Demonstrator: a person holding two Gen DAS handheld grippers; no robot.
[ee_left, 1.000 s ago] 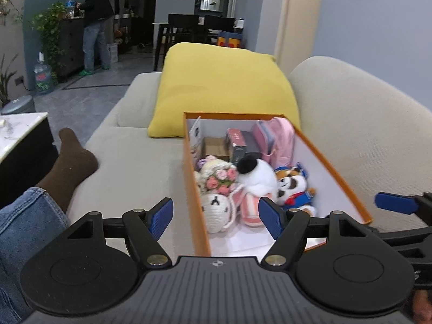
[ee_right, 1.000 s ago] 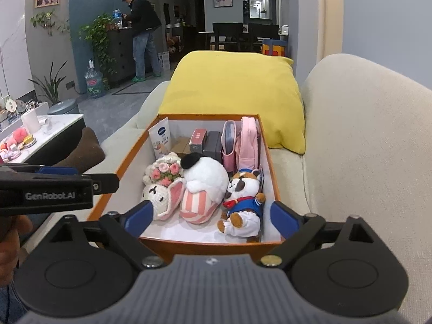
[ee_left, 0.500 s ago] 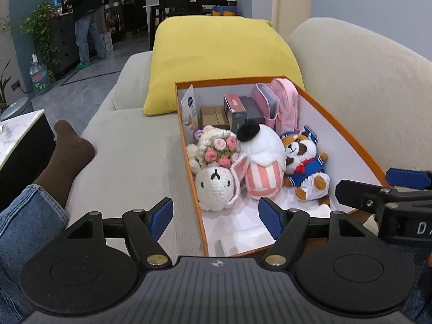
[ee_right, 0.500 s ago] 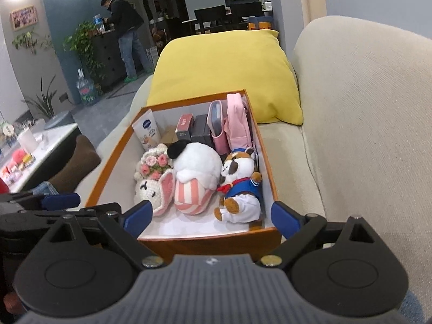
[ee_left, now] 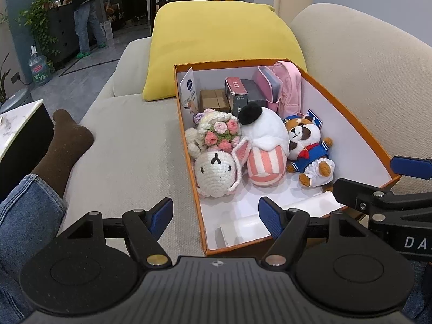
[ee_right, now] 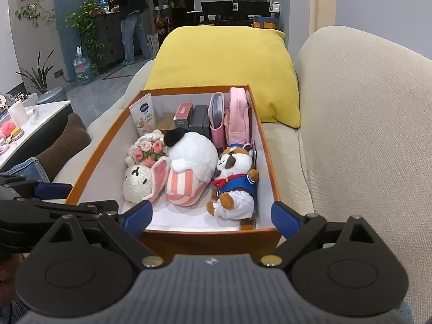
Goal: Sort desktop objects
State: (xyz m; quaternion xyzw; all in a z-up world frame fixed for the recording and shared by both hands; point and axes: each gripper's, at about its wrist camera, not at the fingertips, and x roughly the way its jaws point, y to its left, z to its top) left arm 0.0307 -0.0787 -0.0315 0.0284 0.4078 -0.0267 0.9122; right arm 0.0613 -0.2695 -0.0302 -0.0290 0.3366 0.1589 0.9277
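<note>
An orange box with a white inside sits on a beige sofa. In it lie a crocheted white bunny, a crocheted flower bouquet, a white and pink-striped plush and a sailor dog plush. Small boxes, a tube and pink pouches stand at the far end. My left gripper is open over the box's near left corner. My right gripper is open at its near edge, empty.
A yellow cushion lies behind the box. A leg in jeans and a brown sock rests on the sofa at left. A white table with small items stands left. A person stands far back at a dark cabinet.
Both grippers have risen and tilted down, so the box's inside shows more fully. The right gripper has come in closer beside the left one. Nothing in the box moved.
</note>
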